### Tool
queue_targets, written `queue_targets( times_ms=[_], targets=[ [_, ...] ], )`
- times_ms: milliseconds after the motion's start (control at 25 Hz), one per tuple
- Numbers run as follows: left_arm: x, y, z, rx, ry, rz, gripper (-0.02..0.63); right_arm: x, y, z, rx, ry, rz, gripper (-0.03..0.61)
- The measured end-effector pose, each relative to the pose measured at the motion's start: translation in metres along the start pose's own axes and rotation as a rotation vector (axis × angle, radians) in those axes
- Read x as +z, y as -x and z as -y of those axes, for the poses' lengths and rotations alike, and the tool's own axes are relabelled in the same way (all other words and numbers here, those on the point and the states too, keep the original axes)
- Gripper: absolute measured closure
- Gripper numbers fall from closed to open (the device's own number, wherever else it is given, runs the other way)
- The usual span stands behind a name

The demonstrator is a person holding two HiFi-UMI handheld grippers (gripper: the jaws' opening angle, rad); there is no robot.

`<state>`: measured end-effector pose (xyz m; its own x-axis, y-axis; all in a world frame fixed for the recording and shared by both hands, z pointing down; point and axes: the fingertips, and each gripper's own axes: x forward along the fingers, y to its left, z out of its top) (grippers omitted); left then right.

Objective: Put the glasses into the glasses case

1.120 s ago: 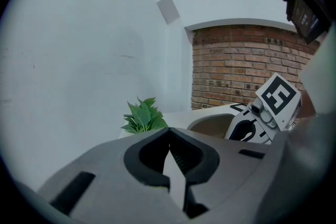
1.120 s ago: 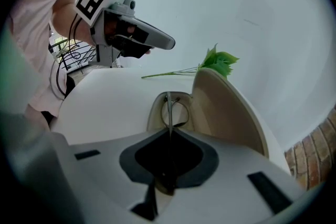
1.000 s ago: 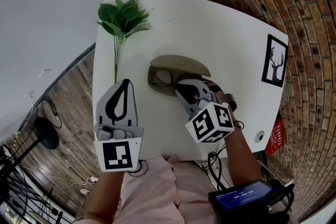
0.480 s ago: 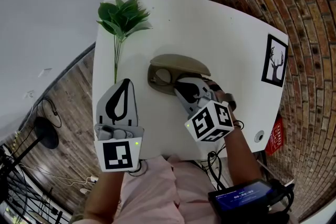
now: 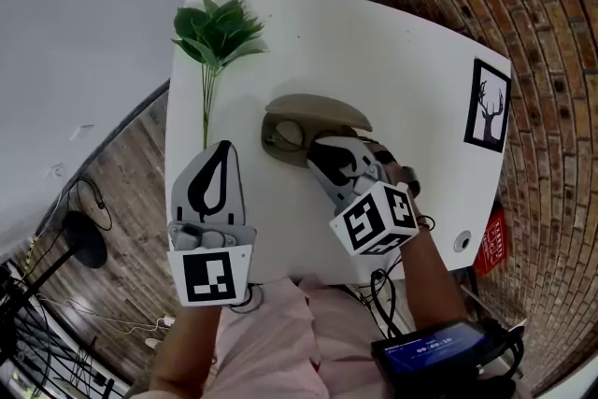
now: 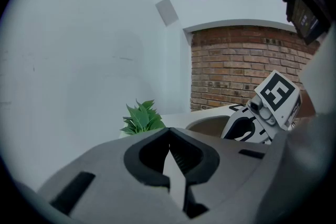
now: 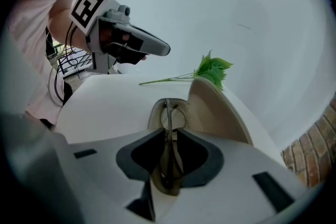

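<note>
A beige glasses case [image 5: 316, 111] lies open in the middle of the white table [image 5: 402, 61], its lid standing up on the far side. My right gripper [image 5: 324, 155] reaches into the case from the near right and is shut on the thin-framed glasses [image 7: 168, 115]. One lens [image 5: 291, 135] rests over the left end of the case's tray. In the right gripper view the case lid [image 7: 216, 107] rises just right of the jaws. My left gripper [image 5: 221, 150] hovers at the table's near left, shut and holding nothing, apart from the case.
A sprig of green leaves [image 5: 216, 32] lies at the table's far left, its stem running toward my left gripper. A black-and-white deer picture [image 5: 488, 105] sits at the right edge. Brick wall stands to the right, wooden floor to the left.
Almost nothing has changed. My right gripper with the glasses has shifted very slightly at the case. The left gripper has stayed put.
</note>
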<state>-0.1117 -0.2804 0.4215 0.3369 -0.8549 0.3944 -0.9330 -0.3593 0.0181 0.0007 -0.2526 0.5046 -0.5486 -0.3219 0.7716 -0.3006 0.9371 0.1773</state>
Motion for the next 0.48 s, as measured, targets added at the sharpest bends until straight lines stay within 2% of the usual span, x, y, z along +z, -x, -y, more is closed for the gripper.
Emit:
queue_targets(
  times_ms=[480],
  targets=[
    [0.0,-0.002,0.0,-0.015,-0.007,0.007,0.606,0.008,0.005,0.011,-0.084,0.014,0.024,0.497]
  ],
)
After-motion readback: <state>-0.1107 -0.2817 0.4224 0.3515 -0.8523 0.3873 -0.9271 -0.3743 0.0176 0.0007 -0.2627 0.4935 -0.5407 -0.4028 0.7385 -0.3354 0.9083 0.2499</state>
